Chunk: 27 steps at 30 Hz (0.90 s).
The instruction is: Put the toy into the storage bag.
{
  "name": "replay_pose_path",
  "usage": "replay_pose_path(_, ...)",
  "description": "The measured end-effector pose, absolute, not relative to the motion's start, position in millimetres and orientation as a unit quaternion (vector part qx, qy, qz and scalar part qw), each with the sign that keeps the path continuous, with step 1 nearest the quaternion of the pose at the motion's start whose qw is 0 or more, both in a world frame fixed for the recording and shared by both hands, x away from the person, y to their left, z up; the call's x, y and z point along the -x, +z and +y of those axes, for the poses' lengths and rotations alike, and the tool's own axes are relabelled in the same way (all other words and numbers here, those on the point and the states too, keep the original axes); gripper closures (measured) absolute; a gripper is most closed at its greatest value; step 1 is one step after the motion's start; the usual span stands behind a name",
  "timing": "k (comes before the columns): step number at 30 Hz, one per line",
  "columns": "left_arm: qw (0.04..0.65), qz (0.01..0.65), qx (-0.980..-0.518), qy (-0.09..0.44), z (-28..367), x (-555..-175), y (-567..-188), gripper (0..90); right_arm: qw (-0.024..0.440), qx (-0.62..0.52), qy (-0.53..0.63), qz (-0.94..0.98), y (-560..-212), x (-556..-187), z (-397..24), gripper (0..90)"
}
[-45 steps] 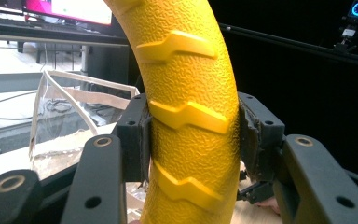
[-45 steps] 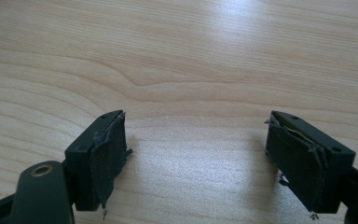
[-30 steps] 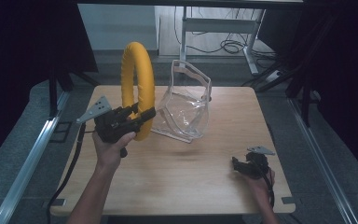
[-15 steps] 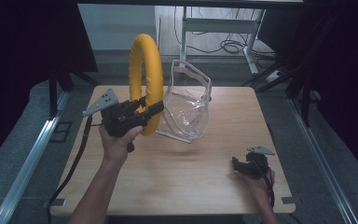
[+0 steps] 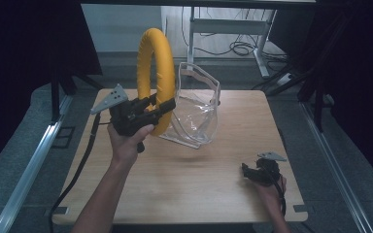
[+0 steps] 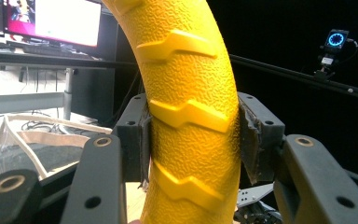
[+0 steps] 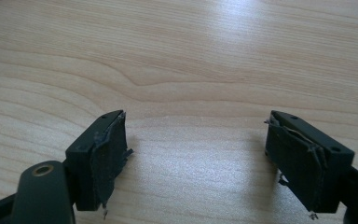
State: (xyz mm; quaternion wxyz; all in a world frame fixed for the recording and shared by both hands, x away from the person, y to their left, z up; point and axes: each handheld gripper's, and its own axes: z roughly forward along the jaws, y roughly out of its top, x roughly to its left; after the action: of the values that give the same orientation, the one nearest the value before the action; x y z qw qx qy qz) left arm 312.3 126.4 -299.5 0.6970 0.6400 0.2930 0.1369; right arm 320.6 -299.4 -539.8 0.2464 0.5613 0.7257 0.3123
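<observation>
Above the table's far left, the left gripper (image 5: 162, 108) clamps the lower arc of an upright yellow ring (image 5: 154, 73), held just beside a clear plastic bag (image 5: 196, 109), possibly touching it. Near right, the right gripper (image 5: 246, 171) rests with jaws apart on the wooden table (image 5: 194, 184).

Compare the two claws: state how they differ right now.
The left claw is shut on the yellow ring and held up in the air; the right claw stands open with nothing between its jaws. It rests low at the wooden table. Both have black jaws with worn pads.
</observation>
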Motion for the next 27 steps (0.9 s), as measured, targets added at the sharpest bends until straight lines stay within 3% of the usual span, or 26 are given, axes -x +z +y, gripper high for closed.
replay_pose_path(27, 0.703, 0.260, -0.650, 0.122, 80.5, -320.2, -267.8, 51.4, 0.246, -0.563, 0.313, 0.725, -539.6, -320.5, -298.9, 21.5)
